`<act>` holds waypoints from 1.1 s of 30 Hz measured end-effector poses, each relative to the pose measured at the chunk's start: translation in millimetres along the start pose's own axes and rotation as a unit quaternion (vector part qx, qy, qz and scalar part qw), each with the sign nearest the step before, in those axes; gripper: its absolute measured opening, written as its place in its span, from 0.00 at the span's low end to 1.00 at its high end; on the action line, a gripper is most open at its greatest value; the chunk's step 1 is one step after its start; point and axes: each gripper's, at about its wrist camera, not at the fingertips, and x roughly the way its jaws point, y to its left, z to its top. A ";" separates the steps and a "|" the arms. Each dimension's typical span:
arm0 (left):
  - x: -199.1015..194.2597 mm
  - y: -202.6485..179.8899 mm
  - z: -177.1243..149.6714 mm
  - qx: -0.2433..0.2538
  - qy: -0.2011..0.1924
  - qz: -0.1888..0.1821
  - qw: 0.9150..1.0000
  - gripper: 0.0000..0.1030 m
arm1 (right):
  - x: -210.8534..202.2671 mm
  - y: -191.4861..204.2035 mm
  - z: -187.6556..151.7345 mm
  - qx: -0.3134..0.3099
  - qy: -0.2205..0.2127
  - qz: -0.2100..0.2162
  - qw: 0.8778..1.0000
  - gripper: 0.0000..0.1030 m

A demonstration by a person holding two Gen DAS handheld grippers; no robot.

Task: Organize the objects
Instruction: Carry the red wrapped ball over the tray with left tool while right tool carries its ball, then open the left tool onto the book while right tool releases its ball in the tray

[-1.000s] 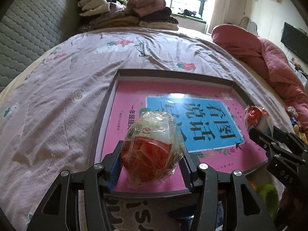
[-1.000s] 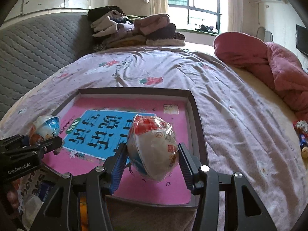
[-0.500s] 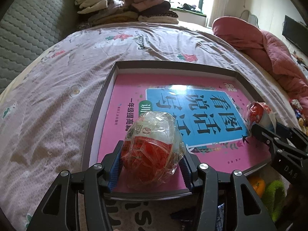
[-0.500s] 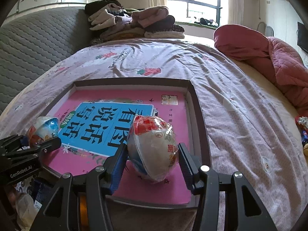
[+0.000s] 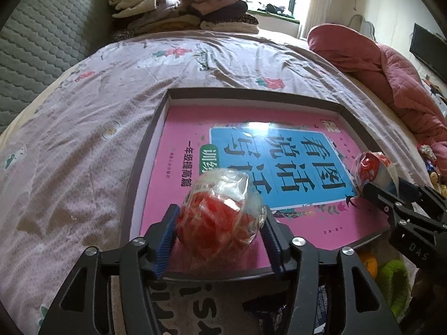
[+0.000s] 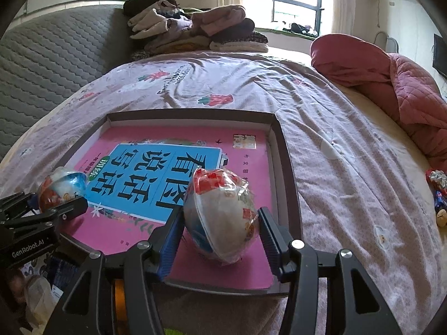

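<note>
Both grippers are loaded up here. The left gripper point(image 5: 220, 229) has its blue-padded fingers point(image 5: 166, 237) pinching a red egg point(image 5: 222, 217) wrapped in crinkly clear plastic, squeezed from both sides. The right gripper point(image 6: 220, 230) is doing the same thing with a white egg point(image 6: 220, 215), also plastic-wrapped, red print on top and a bit of blue low on its left side.

Just past and under both sets of fingertips is a tray point(image 5: 145, 150) with a dark rim, sitting on the bed point(image 5: 83, 128). A pink book point(image 5: 178, 128) with a blue panel and big Chinese lettering fills the bottom of it. Each egg hangs over the near edge of that book, red one toward the tray's left side, white one toward its right. Can't tell if either is touching the book or just hovering.

From the left cam, the right gripper and its egg show off to the right of the fingers. Way beyond the fingers there's a clothes pile point(image 6: 195, 28) and a pink quilt point(image 6: 391, 83) off to the right.
</note>
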 end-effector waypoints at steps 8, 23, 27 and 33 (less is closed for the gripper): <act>-10.9 -0.5 1.1 -0.004 -0.006 0.002 1.000 0.67 | -11.2 -0.2 -0.1 -0.001 -0.007 0.000 1.000 0.61; -51.1 -5.5 0.9 -0.012 -0.028 0.006 1.000 0.72 | -48.8 -0.2 6.0 0.004 -0.033 0.005 0.999 0.61; -66.1 -7.3 -2.2 -0.022 -0.032 0.004 0.999 0.72 | -61.7 2.8 6.0 0.001 -0.041 0.005 0.999 0.61; -88.1 -12.3 -8.0 -0.027 -0.040 -0.002 0.999 0.73 | -82.9 2.3 6.4 0.005 -0.054 0.011 0.998 0.61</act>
